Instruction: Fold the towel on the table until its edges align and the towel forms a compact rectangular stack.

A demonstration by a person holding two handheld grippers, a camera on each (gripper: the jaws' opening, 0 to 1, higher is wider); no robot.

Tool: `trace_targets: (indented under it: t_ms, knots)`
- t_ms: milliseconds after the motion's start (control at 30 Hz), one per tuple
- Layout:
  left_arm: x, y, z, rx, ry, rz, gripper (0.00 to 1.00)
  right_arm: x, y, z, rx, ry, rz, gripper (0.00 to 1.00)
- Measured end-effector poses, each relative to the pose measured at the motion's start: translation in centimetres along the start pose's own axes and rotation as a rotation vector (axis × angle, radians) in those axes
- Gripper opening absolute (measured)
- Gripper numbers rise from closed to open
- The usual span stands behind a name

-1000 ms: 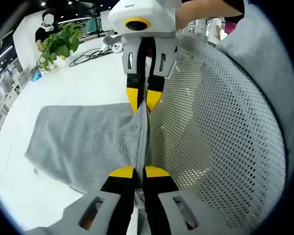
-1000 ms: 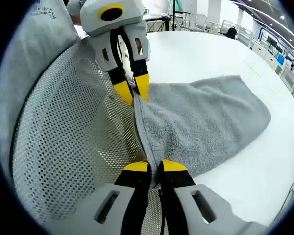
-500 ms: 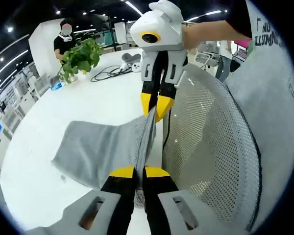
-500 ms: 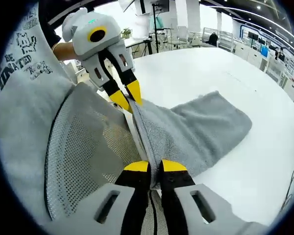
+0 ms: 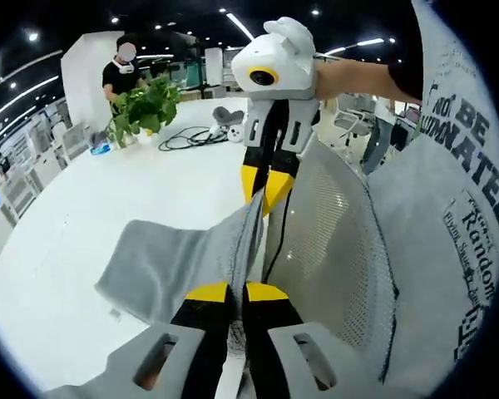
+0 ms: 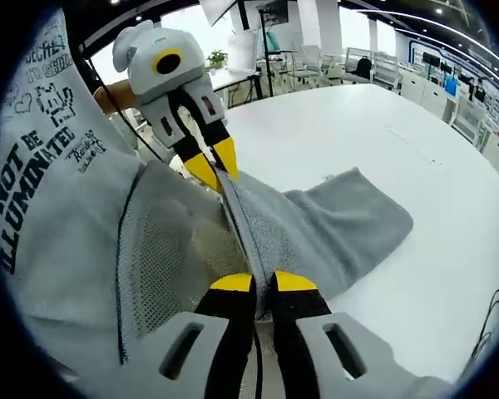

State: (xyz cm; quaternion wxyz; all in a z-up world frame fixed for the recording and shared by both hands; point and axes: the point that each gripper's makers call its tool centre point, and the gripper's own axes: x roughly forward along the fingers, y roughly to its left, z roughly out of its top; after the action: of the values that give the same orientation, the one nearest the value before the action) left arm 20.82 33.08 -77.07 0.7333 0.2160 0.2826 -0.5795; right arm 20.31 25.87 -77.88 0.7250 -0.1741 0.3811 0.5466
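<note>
With each gripper clamped on a near corner of the grey towel [image 5: 175, 262], left gripper [image 5: 226, 293] and right gripper [image 6: 262, 283] holding that edge taut above the white counter [image 6: 358, 125], both should carry it evenly onto the far edge.

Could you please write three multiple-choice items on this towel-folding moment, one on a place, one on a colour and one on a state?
1. Where is the potted plant?
A. on the far side of the white table
B. on the towel
C. on the mesh chair

2. What colour is the towel?
A. blue
B. grey
C. white

3. How is the towel held?
A. lying flat, untouched
B. by one gripper
C. one edge pinched by both grippers

Answers: 1 A, it stands beyond the towel; 2 B, plainly grey; 3 C, left gripper and right gripper clamp one raised edge.
</note>
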Motion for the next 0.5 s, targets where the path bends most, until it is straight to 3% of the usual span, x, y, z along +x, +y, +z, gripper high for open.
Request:
trace_targets:
  t_ms: [200, 433, 500]
  knots:
    - [-1.1, -0.4, 0.7, -0.048, -0.045, -0.028, 0.05, -1.0, 1.0, 0.8, -0.006, 0.013, 0.038, 0.05]
    - [-0.9, 2.9, 1.3, -0.162, -0.109, 0.000, 0.05, -1.2, -1.8, 2.9, 0.024, -0.029, 0.006, 0.04]
    - [-0.8, 3.6, 1.4, -0.146, -0.102, 0.010, 0.05, -1.2, -2.2, 3.3, 0.027, -0.024, 0.003, 0.04]
